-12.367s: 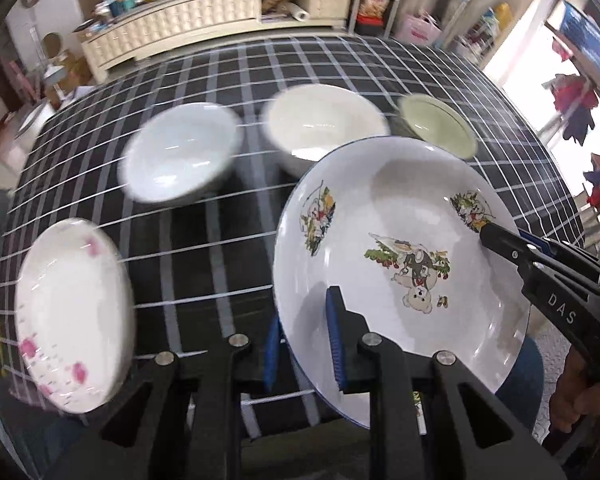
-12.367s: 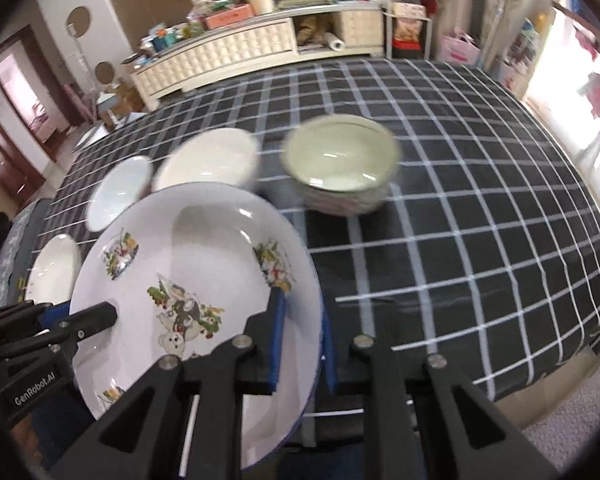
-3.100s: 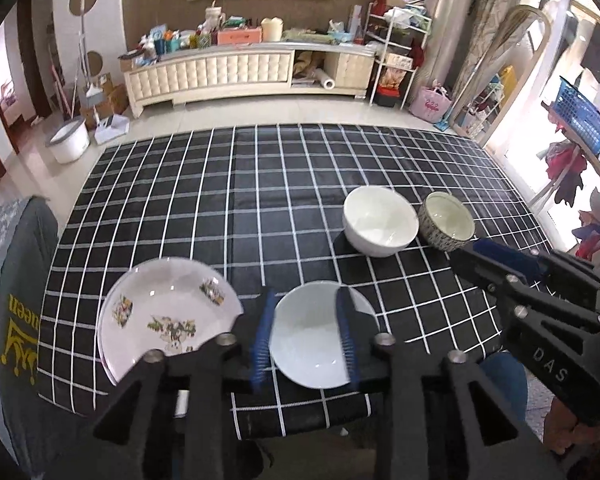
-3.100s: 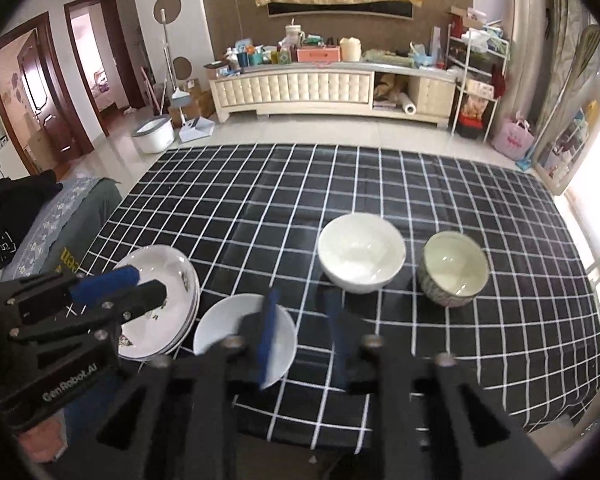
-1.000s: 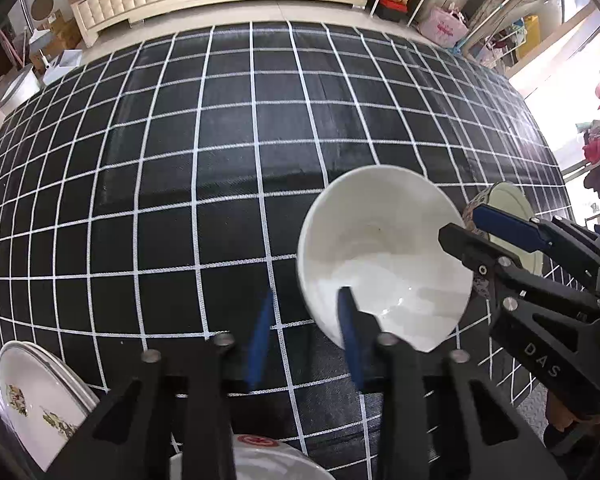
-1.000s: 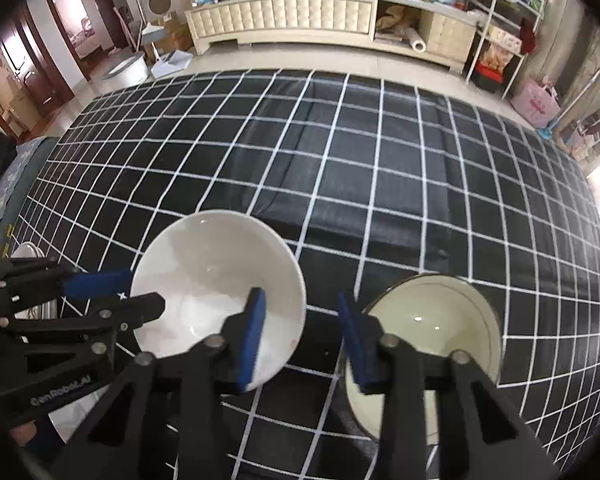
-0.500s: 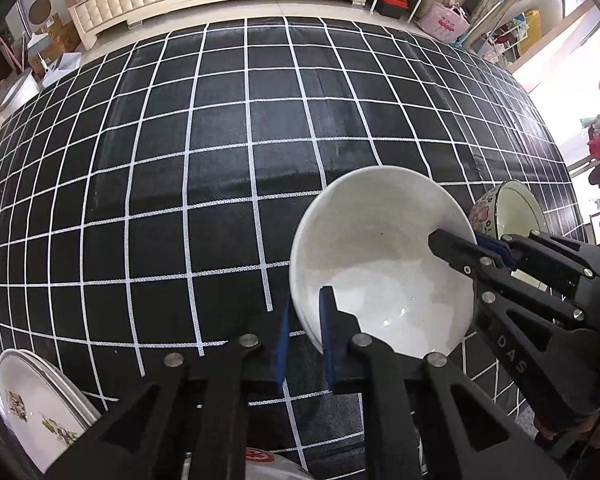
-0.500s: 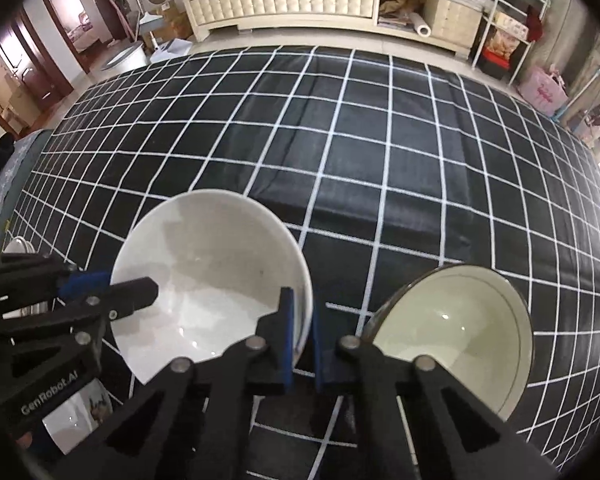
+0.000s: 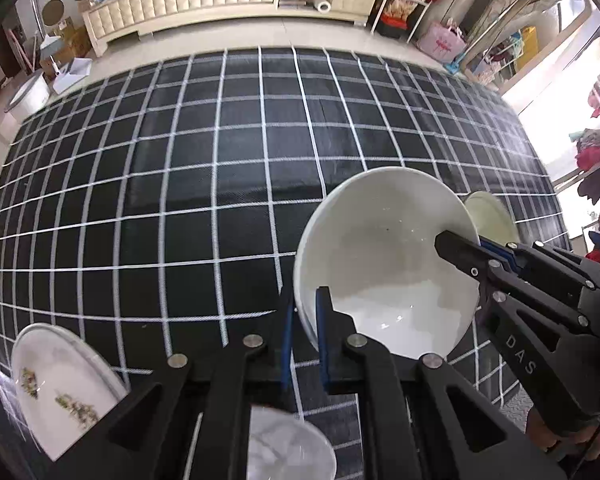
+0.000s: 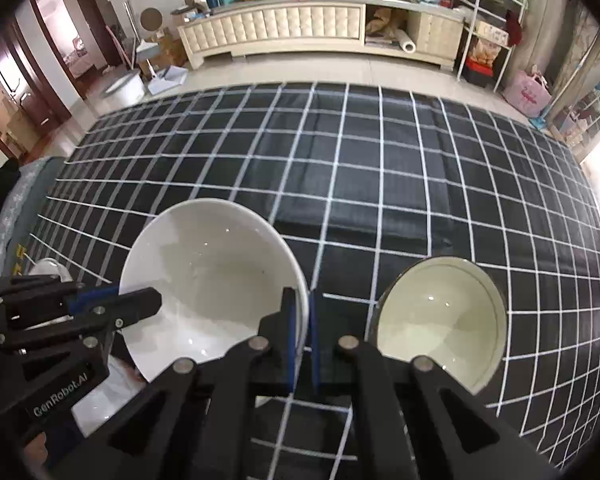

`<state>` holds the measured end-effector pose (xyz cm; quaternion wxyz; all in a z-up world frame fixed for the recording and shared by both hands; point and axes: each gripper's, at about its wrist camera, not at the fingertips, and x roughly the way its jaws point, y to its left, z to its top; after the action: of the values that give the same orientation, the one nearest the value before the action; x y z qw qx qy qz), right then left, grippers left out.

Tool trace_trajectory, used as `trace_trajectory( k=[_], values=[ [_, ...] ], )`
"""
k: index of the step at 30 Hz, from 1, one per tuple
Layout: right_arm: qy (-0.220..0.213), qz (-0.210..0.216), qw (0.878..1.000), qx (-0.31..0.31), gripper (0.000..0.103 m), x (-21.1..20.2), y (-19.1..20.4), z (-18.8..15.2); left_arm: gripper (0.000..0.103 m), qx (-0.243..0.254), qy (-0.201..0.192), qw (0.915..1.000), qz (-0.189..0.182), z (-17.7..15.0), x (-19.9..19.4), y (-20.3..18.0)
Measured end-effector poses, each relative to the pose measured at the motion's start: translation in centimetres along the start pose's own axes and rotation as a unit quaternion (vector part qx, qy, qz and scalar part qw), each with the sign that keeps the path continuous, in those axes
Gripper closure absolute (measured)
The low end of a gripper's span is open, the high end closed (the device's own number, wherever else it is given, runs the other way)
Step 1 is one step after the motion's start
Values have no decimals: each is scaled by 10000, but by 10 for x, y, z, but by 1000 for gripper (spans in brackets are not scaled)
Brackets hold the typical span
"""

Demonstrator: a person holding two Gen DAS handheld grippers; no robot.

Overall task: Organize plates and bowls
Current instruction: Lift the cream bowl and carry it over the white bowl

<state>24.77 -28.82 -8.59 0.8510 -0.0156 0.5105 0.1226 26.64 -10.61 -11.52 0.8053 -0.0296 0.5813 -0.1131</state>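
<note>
A large white bowl [image 9: 384, 256] [image 10: 208, 276] is held off the black checked tablecloth [image 9: 180, 184] by both grippers. My left gripper [image 9: 304, 320] is shut on the bowl's left rim. My right gripper [image 10: 300, 320] is shut on its right rim and shows in the left wrist view [image 9: 460, 248]. A smaller cream bowl with a patterned outside [image 10: 440, 316] [image 9: 492, 212] stands on the cloth to the right. A shallow white bowl [image 9: 288, 444] sits below the held bowl at the near edge. A stack of decorated plates [image 9: 60, 388] lies at the near left.
The checked tablecloth [image 10: 380, 168] covers the whole table; its near edge runs just under the grippers. A cream sideboard [image 10: 284, 28] and shelves [image 10: 488, 28] stand across the floor behind the table.
Both grippers have closed on the white bowl's opposite rims within the last second and lifted it up and toward the near left, away from the cream bowl.
</note>
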Motion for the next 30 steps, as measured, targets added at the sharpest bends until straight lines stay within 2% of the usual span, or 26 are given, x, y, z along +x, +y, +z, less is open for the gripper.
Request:
trace_trajectory(
  k=[10, 14, 24, 30],
  values=[
    [-289, 33, 9996, -43, 94, -56, 42, -7, 94, 34, -319, 9995, 78, -31, -71, 11],
    [-342, 88, 9994, -53, 94, -66, 57, -20, 94, 15, -260, 9996, 128, -52, -79, 20],
    [24, 145, 9999, -84, 94, -45, 96, -58, 94, -130, 11, 9995, 280, -109, -78, 49],
    [372, 222, 9991, -36, 94, -25, 109, -74, 94, -216, 188, 9990, 354, -123, -67, 59]
  ],
)
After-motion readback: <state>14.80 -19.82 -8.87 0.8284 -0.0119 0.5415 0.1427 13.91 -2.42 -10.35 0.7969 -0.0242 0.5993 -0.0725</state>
